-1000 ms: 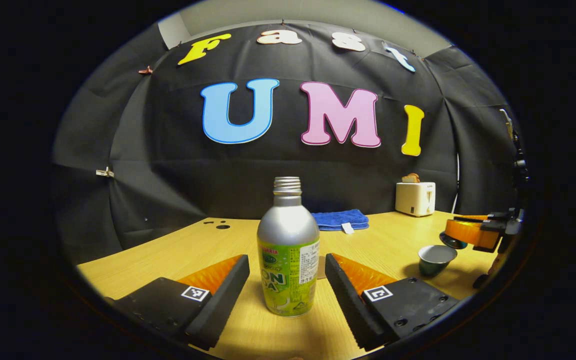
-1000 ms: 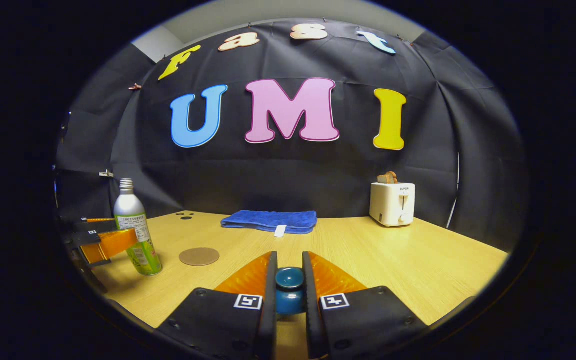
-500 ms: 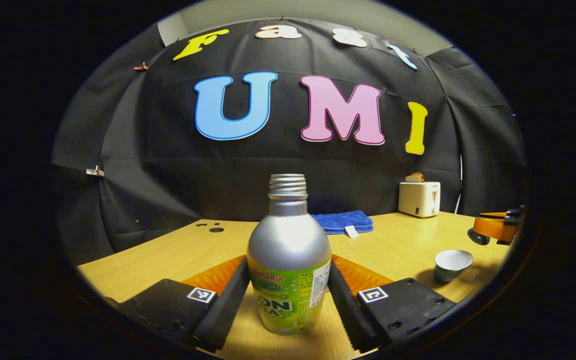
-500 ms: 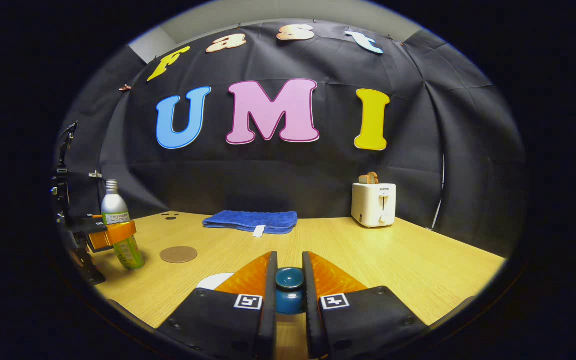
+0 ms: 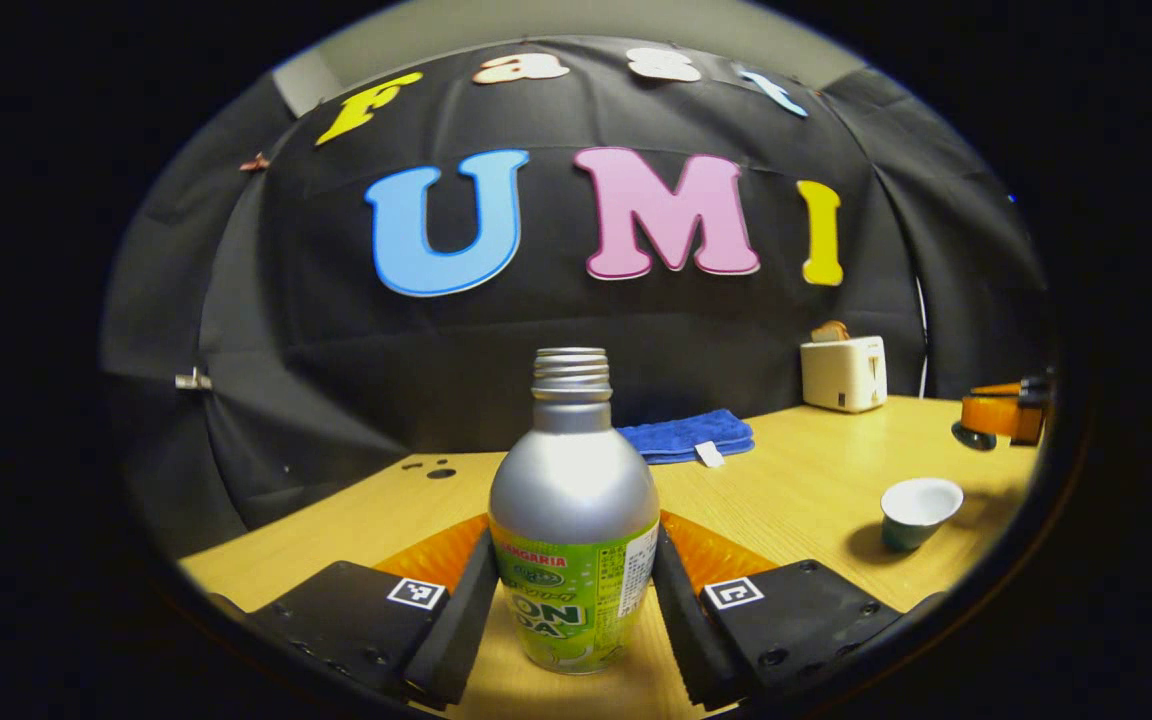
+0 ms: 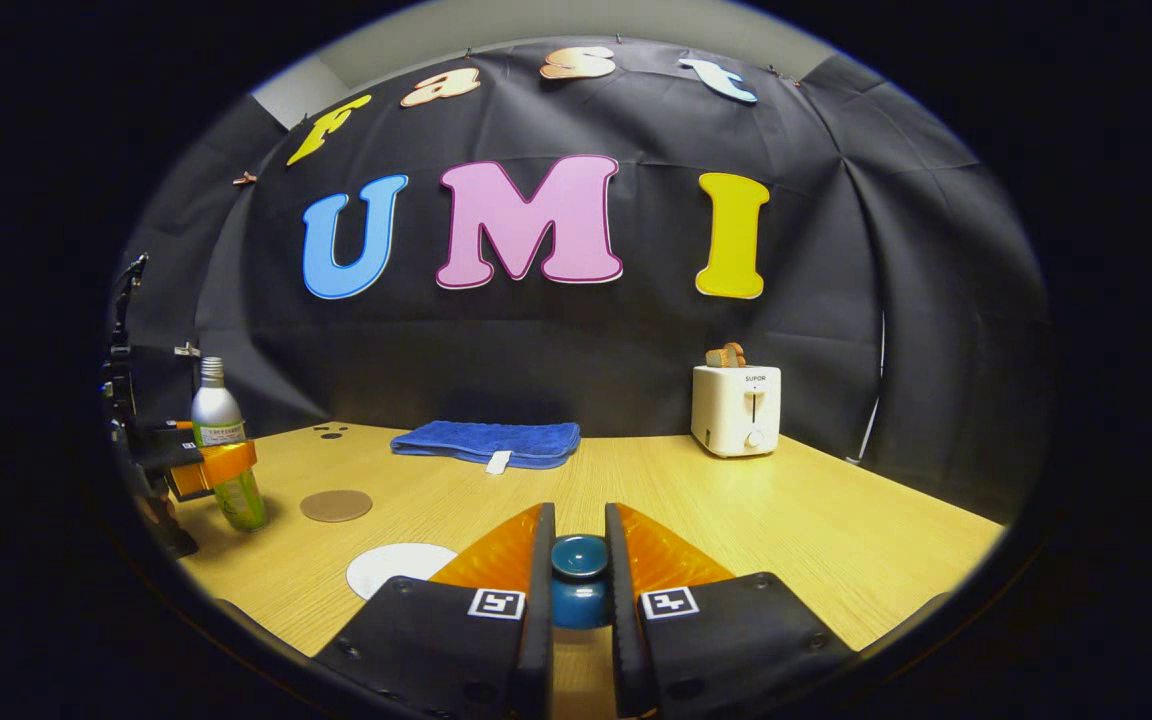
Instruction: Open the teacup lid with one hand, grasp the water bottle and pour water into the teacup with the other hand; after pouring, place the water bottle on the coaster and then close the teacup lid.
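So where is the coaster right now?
In the right gripper view the round brown coaster lies bare on the wooden table at left, just right of the water bottle and in front of the blue towel.

The water bottle (image 5: 573,530) wore a green label with bold lettering and a white fine-print panel at 3 o'clock (not quoted here). The toaster (image 6: 736,410) bore a short wordmark at 12 o'clock on its front. Square coded markers (image 5: 417,593) sat on the fingers of the left gripper (image 5: 571,600) and the right gripper (image 6: 578,580).
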Demonstrator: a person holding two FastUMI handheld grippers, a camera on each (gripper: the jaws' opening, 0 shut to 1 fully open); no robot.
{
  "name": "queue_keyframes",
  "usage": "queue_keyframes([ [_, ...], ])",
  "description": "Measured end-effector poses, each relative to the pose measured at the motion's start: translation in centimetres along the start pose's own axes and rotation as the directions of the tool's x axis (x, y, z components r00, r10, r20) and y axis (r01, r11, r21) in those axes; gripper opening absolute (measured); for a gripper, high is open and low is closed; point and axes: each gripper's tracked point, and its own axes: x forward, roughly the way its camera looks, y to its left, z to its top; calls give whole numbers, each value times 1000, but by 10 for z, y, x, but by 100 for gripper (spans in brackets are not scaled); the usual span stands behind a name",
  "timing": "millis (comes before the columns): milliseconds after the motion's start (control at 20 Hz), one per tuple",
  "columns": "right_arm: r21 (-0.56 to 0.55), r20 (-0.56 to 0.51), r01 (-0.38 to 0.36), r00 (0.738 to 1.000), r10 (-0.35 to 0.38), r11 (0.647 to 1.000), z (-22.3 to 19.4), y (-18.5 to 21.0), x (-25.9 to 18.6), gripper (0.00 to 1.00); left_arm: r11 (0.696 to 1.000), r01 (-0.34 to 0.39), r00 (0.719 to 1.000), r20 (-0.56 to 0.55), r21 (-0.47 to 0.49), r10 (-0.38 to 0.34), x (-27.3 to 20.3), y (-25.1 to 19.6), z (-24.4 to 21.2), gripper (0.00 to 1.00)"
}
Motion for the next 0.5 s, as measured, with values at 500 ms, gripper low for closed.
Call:
queue_keyframes([
  [500,1,2,-1,1000,1,1000,1,-22,5,28,652,63,987,50,755,-154,7,-68,35,79],
])
